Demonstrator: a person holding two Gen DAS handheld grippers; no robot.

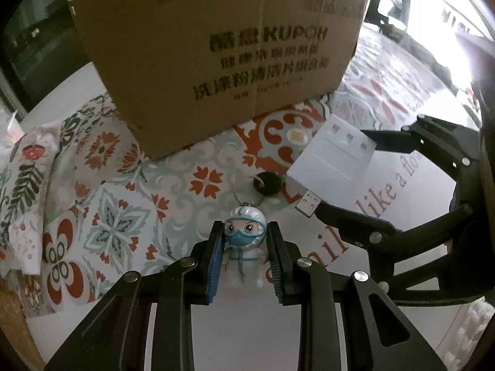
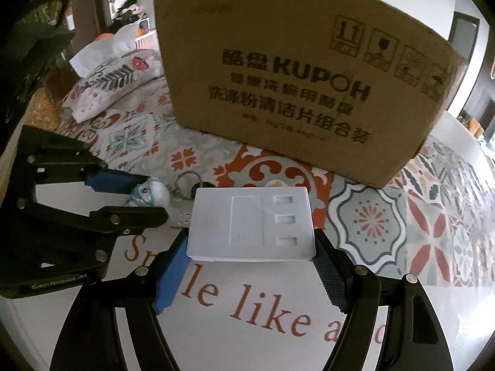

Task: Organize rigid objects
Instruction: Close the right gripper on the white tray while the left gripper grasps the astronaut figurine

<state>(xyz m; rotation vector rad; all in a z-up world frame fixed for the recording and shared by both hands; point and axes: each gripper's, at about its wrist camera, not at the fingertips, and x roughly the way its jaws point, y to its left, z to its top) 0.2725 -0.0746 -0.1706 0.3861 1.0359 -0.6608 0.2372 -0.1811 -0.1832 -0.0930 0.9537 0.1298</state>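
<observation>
My left gripper (image 1: 245,232) is shut on a small keychain figurine (image 1: 244,241) in a white suit and blue mask, its blue pads pressed against the head and body. The figurine's metal ring (image 1: 247,191) and a black fob (image 1: 267,182) lie just beyond it on the tablecloth. My right gripper (image 2: 252,244) is shut on a flat white plastic box (image 2: 252,222) with three small windows, held by its two short sides. In the right wrist view the left gripper (image 2: 151,198) and the figurine (image 2: 153,191) sit just left of the white box. A large cardboard box (image 2: 294,92) stands behind.
A silver USB stick (image 1: 307,204) lies between the two grippers, close to the white box's left edge. A floral tissue pack (image 2: 105,83) rests at the far left. The patterned tablecloth (image 2: 386,216) covers the table, with a white lettered patch near me.
</observation>
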